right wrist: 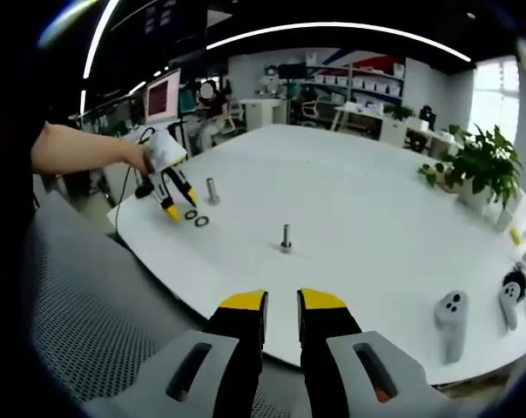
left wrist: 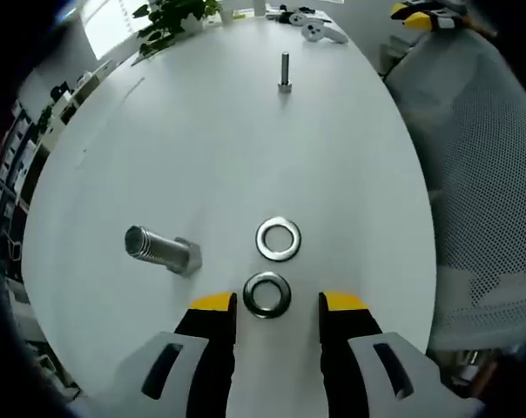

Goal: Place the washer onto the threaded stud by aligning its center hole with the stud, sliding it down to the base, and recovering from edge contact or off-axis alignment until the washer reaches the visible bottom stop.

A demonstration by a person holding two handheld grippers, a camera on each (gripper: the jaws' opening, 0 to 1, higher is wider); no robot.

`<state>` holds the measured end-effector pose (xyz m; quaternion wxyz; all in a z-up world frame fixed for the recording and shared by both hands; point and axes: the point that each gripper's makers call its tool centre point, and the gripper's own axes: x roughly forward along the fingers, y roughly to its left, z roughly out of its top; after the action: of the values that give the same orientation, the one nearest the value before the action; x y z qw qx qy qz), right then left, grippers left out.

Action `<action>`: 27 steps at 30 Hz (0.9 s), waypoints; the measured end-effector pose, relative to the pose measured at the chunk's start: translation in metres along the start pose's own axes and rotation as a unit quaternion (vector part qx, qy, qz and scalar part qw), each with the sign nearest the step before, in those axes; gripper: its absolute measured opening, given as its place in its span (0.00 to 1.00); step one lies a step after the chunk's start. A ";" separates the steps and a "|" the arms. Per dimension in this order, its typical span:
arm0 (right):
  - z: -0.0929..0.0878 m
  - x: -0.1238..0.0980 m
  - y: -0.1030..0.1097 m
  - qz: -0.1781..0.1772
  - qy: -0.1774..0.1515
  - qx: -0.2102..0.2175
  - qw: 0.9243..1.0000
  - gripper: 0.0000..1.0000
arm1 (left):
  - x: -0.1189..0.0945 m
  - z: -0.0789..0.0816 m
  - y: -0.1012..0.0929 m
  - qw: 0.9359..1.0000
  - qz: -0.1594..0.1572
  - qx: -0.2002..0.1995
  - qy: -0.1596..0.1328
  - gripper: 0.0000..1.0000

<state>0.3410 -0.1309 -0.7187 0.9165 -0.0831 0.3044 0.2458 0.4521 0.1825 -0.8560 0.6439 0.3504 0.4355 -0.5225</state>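
Hovering left gripper (left wrist: 277, 305), jaws spread, straddles near washer (left wrist: 267, 294) flat on table (left wrist: 202, 148); not gripped. Second washer (left wrist: 279, 239) just beyond. Big bolt (left wrist: 161, 250) lies sideways; upright stud (left wrist: 285, 73) stands well apart, bare. Placement not begun. Right gripper (right wrist: 281, 306) idle off table edge, jaws slightly parted, empty.

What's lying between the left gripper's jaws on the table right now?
A dark washer lies flat on the white table between the open jaws of the left gripper, not gripped. A brighter washer lies just beyond it. The table under them is covered.
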 end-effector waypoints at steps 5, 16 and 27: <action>0.000 0.000 0.000 0.001 0.000 0.003 1.000 0.16 | 0.004 0.002 0.001 1.000 -0.009 0.004 0.000 0.36; -0.002 0.000 0.001 -0.001 0.007 0.006 1.000 0.16 | 0.006 -0.003 0.003 0.999 -0.004 0.032 0.020 0.31; 0.000 0.000 0.001 -0.004 0.005 0.009 1.000 0.16 | 0.009 -0.004 0.004 1.000 -0.002 0.016 0.025 0.21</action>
<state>0.3400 -0.1302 -0.7188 0.9166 -0.0775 0.3107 0.2395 0.4561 0.1837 -0.8660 0.6263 0.3728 0.4441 -0.5212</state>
